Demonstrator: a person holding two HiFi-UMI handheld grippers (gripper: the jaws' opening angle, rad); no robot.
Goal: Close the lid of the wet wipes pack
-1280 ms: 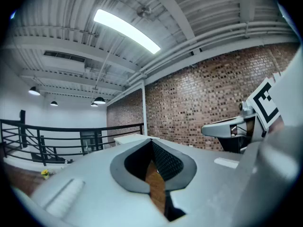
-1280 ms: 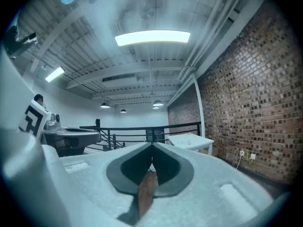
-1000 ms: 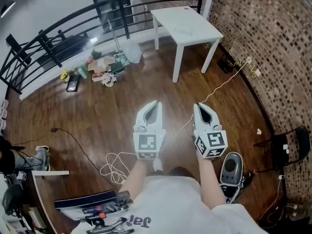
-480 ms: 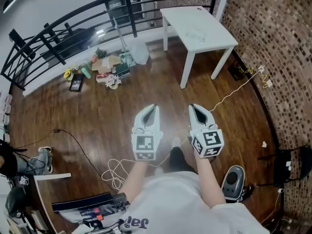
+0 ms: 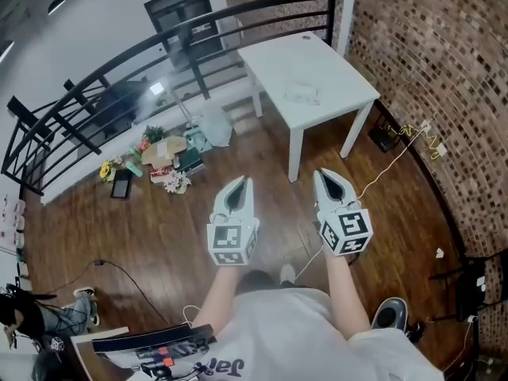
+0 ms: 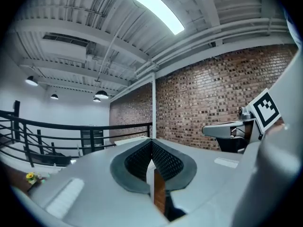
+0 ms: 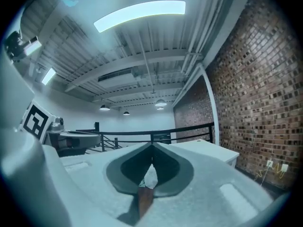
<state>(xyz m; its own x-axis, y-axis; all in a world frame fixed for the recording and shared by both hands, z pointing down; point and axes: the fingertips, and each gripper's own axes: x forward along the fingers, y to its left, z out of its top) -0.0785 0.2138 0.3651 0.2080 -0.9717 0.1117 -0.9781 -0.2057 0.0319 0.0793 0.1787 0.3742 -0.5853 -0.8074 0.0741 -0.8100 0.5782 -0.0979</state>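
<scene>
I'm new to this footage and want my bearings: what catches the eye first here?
The left gripper and right gripper stand out first, held side by side above the wooden floor, jaws together with nothing in them. Ahead, a white table stands by the brick wall, with a pale flat pack on top, too small to identify for sure.

Head camera looked steeply down from above the person onto the left gripper [image 5: 243, 182] and right gripper [image 5: 324, 175], with the table [image 5: 278, 54] ahead of their tips. Each gripper camera sat close behind its own jaws, angled up toward the ceiling [image 6: 94, 41]. All three views shared the table, railing [image 5: 274, 4] and brick wall [image 5: 429, 46].
</scene>
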